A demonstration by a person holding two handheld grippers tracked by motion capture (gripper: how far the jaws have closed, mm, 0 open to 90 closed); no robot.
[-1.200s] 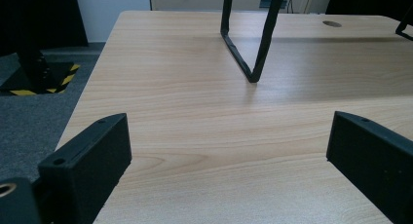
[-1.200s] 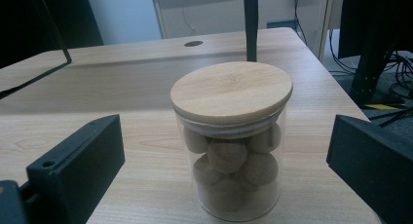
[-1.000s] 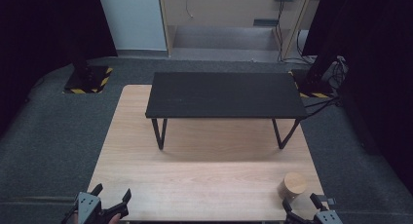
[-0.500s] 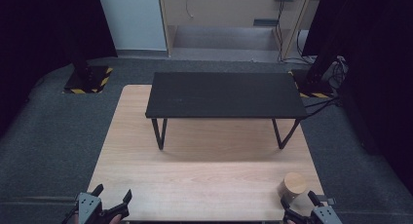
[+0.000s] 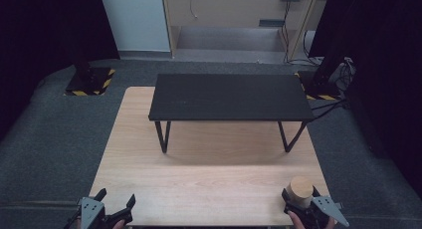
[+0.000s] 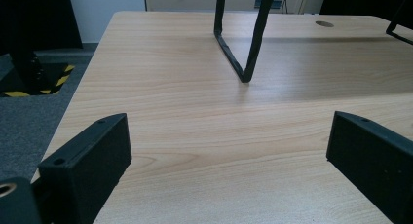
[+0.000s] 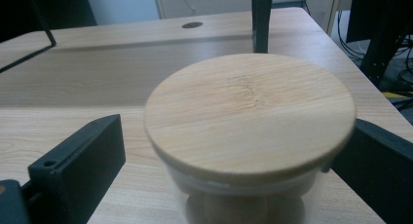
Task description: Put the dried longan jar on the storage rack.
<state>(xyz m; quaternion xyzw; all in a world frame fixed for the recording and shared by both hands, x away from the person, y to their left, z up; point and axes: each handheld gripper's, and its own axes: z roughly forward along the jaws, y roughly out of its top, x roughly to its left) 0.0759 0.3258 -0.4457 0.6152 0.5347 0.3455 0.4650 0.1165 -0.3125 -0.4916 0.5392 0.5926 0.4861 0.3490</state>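
The jar (image 7: 248,151) contents were blurred, possibly wooden balls. My right gripper (image 7: 234,165) stood spread around it, my left gripper (image 6: 229,151) spread over bare table (image 6: 195,112); the black stand (image 5: 229,97) stood beyond.

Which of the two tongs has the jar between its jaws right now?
The right tongs: their open jaws flank the jar with the wooden lid. The left tongs gape over bare table.

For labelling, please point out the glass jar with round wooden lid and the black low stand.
glass jar with round wooden lid (image 7: 249,112), right gripper view, centre of the lid.
black low stand (image 5: 229,96), high view, middle of its top.
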